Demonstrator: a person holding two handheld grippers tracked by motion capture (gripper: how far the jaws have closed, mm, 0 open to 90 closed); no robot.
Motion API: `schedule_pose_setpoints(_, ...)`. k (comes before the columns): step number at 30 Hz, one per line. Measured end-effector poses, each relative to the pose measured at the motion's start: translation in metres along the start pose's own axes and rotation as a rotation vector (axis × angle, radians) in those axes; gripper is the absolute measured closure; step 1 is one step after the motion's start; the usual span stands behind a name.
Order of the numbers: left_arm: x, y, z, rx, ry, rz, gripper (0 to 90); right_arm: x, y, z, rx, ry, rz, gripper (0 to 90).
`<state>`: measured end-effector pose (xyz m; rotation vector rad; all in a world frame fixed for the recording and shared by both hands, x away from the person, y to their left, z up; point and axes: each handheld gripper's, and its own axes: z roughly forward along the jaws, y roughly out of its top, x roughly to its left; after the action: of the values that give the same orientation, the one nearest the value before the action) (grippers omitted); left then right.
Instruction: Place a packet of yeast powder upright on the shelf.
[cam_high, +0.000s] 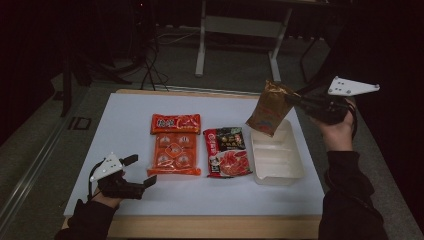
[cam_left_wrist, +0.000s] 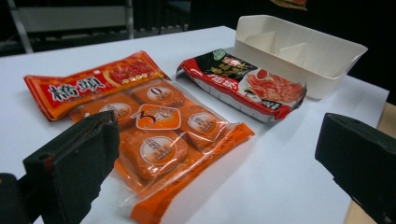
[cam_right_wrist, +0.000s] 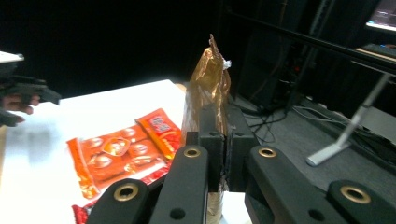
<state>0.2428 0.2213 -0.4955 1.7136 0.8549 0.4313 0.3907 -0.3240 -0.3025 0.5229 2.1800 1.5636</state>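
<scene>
My left gripper (cam_high: 141, 171) rests low at the near left of the table (cam_high: 125, 125), jaws spread wide and holding nothing. The orange snack pack (cam_high: 174, 154) lies flat just beside it, long axis running away from me; the red noodle packet (cam_high: 227, 152) lies next to that, parallel. Further right stands the white tray (cam_high: 295, 170), empty, its dividers bare. My right gripper (cam_high: 291, 101) is clenched on the golden pouch (cam_high: 270, 107), which hangs in the air over the tray's far end, long axis near upright and tilted. I judge the tray lies directly below and slightly nearer me, so lowering comes next
</scene>
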Motion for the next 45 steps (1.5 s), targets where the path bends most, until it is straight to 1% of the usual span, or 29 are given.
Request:
schedule_pose_setpoints(2,0.001,-0.002,0.0,-0.007,0.003,0.011,0.0,-0.008,-0.001,-0.002,0.006,-0.022,0.006,88.6)
schedule_pose_setpoints(4,0.002,-0.004,0.001,-0.007,0.003,0.007,0.0,-0.016,-0.003,-0.002,0.012,-0.036,0.013,88.6)
schedule_pose_setpoints(6,0.003,-0.006,0.001,-0.002,0.006,0.002,0.0,-0.023,-0.006,-0.002,0.019,-0.051,0.005,88.6)
schedule_pose_setpoints(7,0.003,-0.006,0.002,-0.003,0.004,-0.007,0.0,-0.025,-0.007,-0.002,0.021,-0.051,0.004,88.6)
schedule_pose_setpoints(9,0.004,-0.006,0.002,-0.006,0.007,-0.005,0.0,-0.032,-0.012,0.0,0.029,-0.057,-0.015,88.6)
schedule_pose_setpoints(11,0.004,-0.006,0.002,-0.01,0.009,-0.001,0.0,-0.036,-0.016,0.002,0.024,-0.058,-0.017,88.6)
schedule_pose_setpoints(14,0.003,-0.007,0.002,-0.011,0.006,-0.003,0.0,-0.044,-0.024,0.007,0.044,-0.068,-0.019,88.6)
schedule_pose_setpoints(15,0.003,-0.007,0.002,-0.01,0.004,-0.002,0.0,-0.046,-0.027,0.009,0.045,-0.064,-0.02,88.6)
schedule_pose_setpoints(16,0.003,-0.007,0.003,-0.008,0.003,0.0,0.0,-0.049,-0.03,0.011,0.05,-0.071,-0.014,88.6)
schedule_pose_setpoints(19,0.003,-0.007,0.003,-0.009,-0.004,-0.006,0.0,-0.055,-0.037,0.015,0.057,-0.072,-0.002,88.6)
schedule_pose_setpoints(21,0.003,-0.007,0.003,-0.009,-0.003,-0.009,0.0,-0.058,-0.04,0.018,0.072,-0.069,-0.002,88.6)
schedule_pose_setpoints(24,0.003,-0.007,0.003,-0.013,-0.001,-0.016,0.0,-0.063,-0.045,0.021,0.089,-0.073,0.013,88.7)
schedule_pose_setpoints(25,0.003,-0.007,0.002,-0.015,-0.004,-0.02,0.0,-0.065,-0.046,0.022,0.095,-0.083,0.02,88.6)
schedule_pose_setpoints(26,0.004,-0.007,0.002,-0.017,-0.003,-0.023,0.0,-0.066,-0.047,0.023,0.102,-0.095,0.013,88.6)
schedule_pose_setpoints(27,0.004,-0.007,0.002,-0.019,-0.001,-0.025,0.0,-0.065,-0.048,0.024,0.103,-0.113,-0.004,88.6)
schedule_pose_setpoints(28,0.004,-0.008,0.002,-0.02,-0.002,-0.026,0.0,-0.065,-0.049,0.026,0.104,-0.122,-0.015,88.6)
schedule_pose_setpoints(30,0.005,-0.008,0.002,-0.016,-0.002,-0.028,0.0,-0.066,-0.052,0.029,0.121,-0.126,-0.018,88.7)
schedule_pose_setpoints(32,0.004,-0.008,0.002,-0.017,-0.004,-0.029,0.0,-0.066,-0.053,0.033,0.134,-0.12,-0.018,88.7)
schedule_pose_setpoints(33,0.004,-0.008,0.002,-0.016,-0.005,-0.031,0.0,-0.066,-0.053,0.035,0.143,-0.124,-0.026,88.7)
schedule_pose_setpoints(35,0.004,-0.008,0.002,-0.017,-0.006,-0.03,0.0,-0.065,-0.054,0.038,0.139,-0.114,-0.023,88.6)
schedule_pose_setpoints(38,0.004,-0.009,0.002,-0.015,-0.004,-0.029,0.0,-0.065,-0.055,0.042,0.148,-0.1,-0.019,88.6)
schedule_pose_setpoints(39,0.004,-0.009,0.002,-0.019,-0.006,-0.033,0.0,-0.065,-0.055,0.044,0.152,-0.093,-0.016,88.6)
schedule_pose_setpoints(40,0.004,-0.009,0.002,-0.019,-0.007,-0.035,0.0,-0.063,-0.057,0.049,0.161,-0.075,-0.014,88.6)
schedule_pose_setpoints(41,0.005,-0.009,0.002,-0.016,-0.005,-0.034,0.0,-0.063,-0.057,0.049,0.161,-0.075,-0.014,88.6)
schedule_pose_setpoints(43,0.005,-0.01,0.003,-0.017,-0.006,-0.036,0.0,-0.062,-0.058,0.052,0.15,-0.056,-0.003,88.6)
schedule_pose_setpoints(44,0.005,-0.01,0.003,-0.017,-0.006,-0.036,0.0,-0.062,-0.058,0.052,0.15,-0.056,-0.003,88.6)
schedule_pose_setpoints(45,0.005,-0.01,0.003,-0.014,-0.005,-0.034,0.0,-0.062,-0.06,0.056,0.13,-0.03,0.019,88.6)
